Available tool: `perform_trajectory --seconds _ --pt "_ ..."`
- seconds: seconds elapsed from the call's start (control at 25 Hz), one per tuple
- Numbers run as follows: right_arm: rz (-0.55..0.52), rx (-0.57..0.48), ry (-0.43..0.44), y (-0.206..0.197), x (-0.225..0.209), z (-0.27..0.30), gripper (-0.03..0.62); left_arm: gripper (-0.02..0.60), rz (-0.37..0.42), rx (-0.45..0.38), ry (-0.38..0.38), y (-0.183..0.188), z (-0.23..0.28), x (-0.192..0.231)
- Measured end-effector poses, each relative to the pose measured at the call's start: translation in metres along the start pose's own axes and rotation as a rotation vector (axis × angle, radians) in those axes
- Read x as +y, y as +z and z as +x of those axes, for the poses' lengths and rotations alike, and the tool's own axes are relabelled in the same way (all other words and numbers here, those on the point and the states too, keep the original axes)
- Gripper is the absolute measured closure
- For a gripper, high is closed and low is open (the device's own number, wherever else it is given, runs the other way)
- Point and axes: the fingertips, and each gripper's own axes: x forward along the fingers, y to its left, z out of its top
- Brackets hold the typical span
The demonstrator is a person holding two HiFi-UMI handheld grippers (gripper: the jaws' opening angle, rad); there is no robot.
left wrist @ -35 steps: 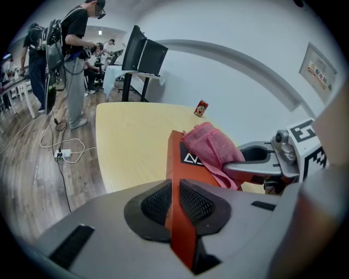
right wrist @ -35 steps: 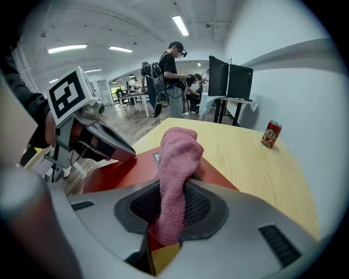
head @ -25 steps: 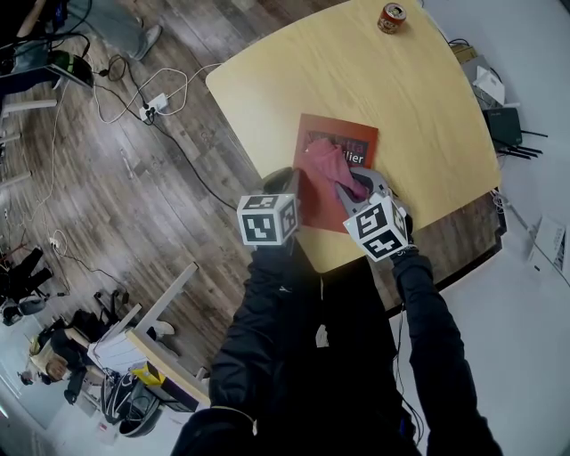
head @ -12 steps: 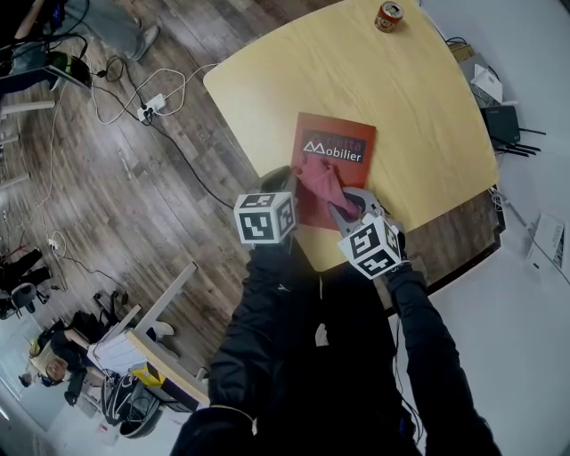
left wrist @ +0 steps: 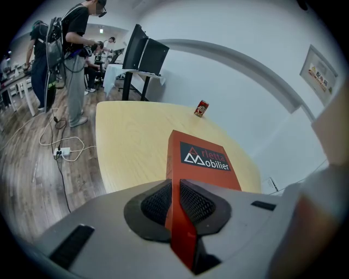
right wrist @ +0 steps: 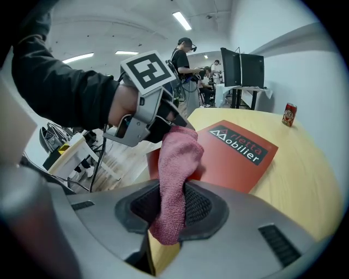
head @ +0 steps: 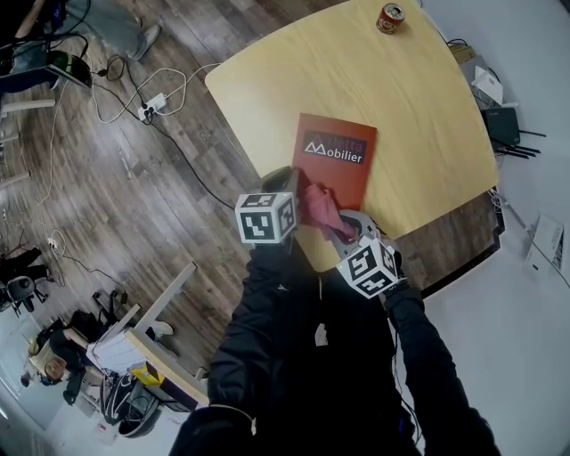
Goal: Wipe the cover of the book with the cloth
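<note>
Two grippers meet at the near edge of a pale wooden table (head: 419, 98), each held by a person in dark sleeves. The left gripper (left wrist: 175, 204) has its jaws clamped on the near edge of an orange-red book (head: 337, 169). The book lies on the table and stretches away from the jaws, with white lettering on a dark band near its far end.

The right gripper (right wrist: 170, 204) has its jaws closed on a pink terry cloth (right wrist: 177, 163). The free end of the cloth bunches up past the jaws and rests on the near left part of the cover, just beside the left gripper. From the head view, the cloth sits between the two marker cubes, over the near end of the book.

One red drinks can (head: 390, 17) stands upright by the table's far edge, well apart from the book. Its top is too small to show whether it is opened or what it holds.
</note>
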Motion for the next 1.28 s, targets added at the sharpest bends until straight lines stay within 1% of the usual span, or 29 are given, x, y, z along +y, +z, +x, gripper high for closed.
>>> perform_trajectory --seconds 0.16,0.24,0.36,0.48,0.6,0.76,0.88,1.04,1.16,1.28 --pt "0.041 -0.021 0.045 -0.004 0.010 -0.006 0.487 0.511 -0.004 0.002 -0.005 0.000 0.001 0.000" --pt "0.075 -0.044 0.044 -0.003 0.007 -0.014 0.487 0.511 -0.005 0.004 -0.011 0.000 0.001 0.000" --pt "0.109 -0.102 0.013 0.007 -0.009 -0.027 0.487 0.510 -0.004 0.004 -0.020 0.000 0.001 0.000" --pt "0.097 -0.136 -0.025 0.026 -0.031 -0.030 0.487 0.511 -0.004 0.004 -0.021 0.000 0.001 0.001" --pt "0.091 -0.158 -0.054 0.046 -0.055 -0.023 0.487 0.511 -0.003 0.008 -0.025 0.000 0.000 0.000" --pt "0.113 -0.179 -0.097 0.071 -0.088 -0.005 0.487 0.511 -0.001 0.014 -0.035 0.000 0.001 -0.002" --pt "0.116 -0.167 -0.123 0.087 -0.111 0.011 0.487 0.511 -0.002 0.014 -0.045 -0.001 0.003 -0.003" --pt "0.081 -0.127 -0.137 0.104 -0.130 0.030 0.485 0.511 -0.003 0.019 -0.061 0.000 0.002 -0.003" --pt "0.064 -0.082 -0.142 0.106 -0.138 0.042 0.485 0.511 -0.011 0.025 -0.075 0.001 0.003 -0.002" --pt "0.063 -0.050 -0.128 0.101 -0.136 0.051 0.485 0.511 -0.026 0.028 -0.096 0.001 0.004 -0.002"
